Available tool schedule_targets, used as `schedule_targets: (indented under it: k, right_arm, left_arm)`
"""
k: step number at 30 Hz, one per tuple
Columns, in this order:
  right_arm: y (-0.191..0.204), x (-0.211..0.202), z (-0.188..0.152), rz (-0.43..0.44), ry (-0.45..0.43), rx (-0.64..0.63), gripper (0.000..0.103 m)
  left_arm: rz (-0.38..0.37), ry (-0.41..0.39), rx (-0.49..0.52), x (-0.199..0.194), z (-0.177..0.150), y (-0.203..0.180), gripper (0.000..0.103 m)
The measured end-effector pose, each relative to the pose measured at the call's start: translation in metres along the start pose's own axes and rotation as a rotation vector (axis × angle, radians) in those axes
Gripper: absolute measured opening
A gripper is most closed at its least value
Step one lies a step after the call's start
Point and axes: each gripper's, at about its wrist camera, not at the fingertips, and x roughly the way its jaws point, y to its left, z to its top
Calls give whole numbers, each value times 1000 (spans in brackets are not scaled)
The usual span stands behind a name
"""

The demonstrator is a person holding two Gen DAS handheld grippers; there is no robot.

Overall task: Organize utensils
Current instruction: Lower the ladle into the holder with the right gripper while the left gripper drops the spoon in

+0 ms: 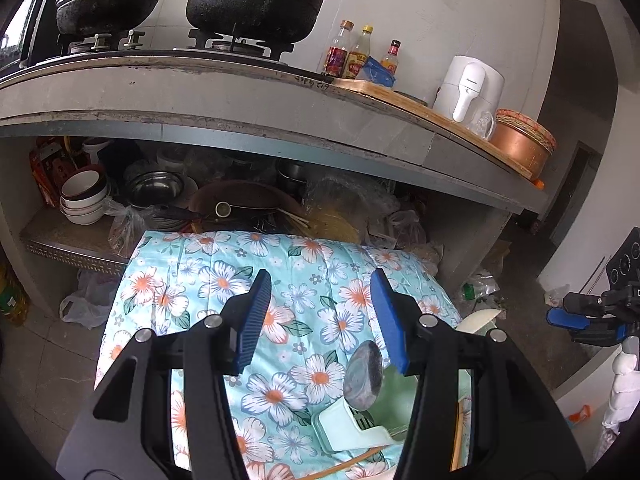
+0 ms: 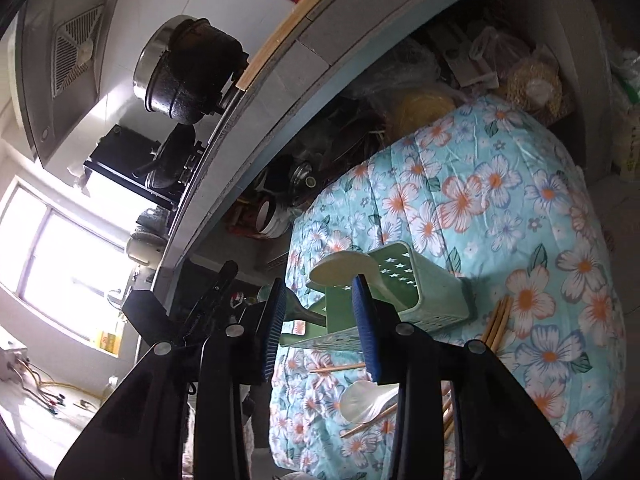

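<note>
A pale green utensil holder (image 1: 352, 428) stands on the floral cloth (image 1: 224, 280), with a metal spoon (image 1: 362, 376) sticking up out of it. My left gripper (image 1: 320, 276) hangs open above the cloth, just left of the spoon, with nothing between its pads. In the right wrist view my right gripper (image 2: 320, 284) is open in front of the holder (image 2: 424, 296) and grips nothing. A white rice paddle (image 2: 340, 268) and a dark spoon (image 2: 304, 314) poke out of the holder. A white plastic spoon (image 2: 364, 398) and loose chopsticks (image 2: 498, 320) lie on the cloth.
A concrete counter (image 1: 240, 96) runs behind, carrying black pots (image 1: 256, 0), sauce bottles (image 1: 356, 56), a white kettle (image 1: 468, 88) and a copper bowl (image 1: 520, 144). The shelf beneath is crammed with bowls (image 1: 84, 196), pans and plastic bags. My right gripper (image 1: 580, 320) shows at the right edge.
</note>
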Motion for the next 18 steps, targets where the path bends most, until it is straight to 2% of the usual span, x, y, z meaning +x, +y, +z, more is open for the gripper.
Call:
schedule_targets:
  k: [5,11,18]
  right_arm:
    - [7,-25,-28,-111,-61,-84,37]
    - [-10,-39,-71,-157,-76,-84,38]
    - [-22,-20,-118,-170,-15,-83,38]
  left_arm:
    - [-34,-53,-7,-24,-10,0,49]
    - [-36,-63,17,-53,-32,-3,53]
    - [-8,-29,24,-77,-70,2,57]
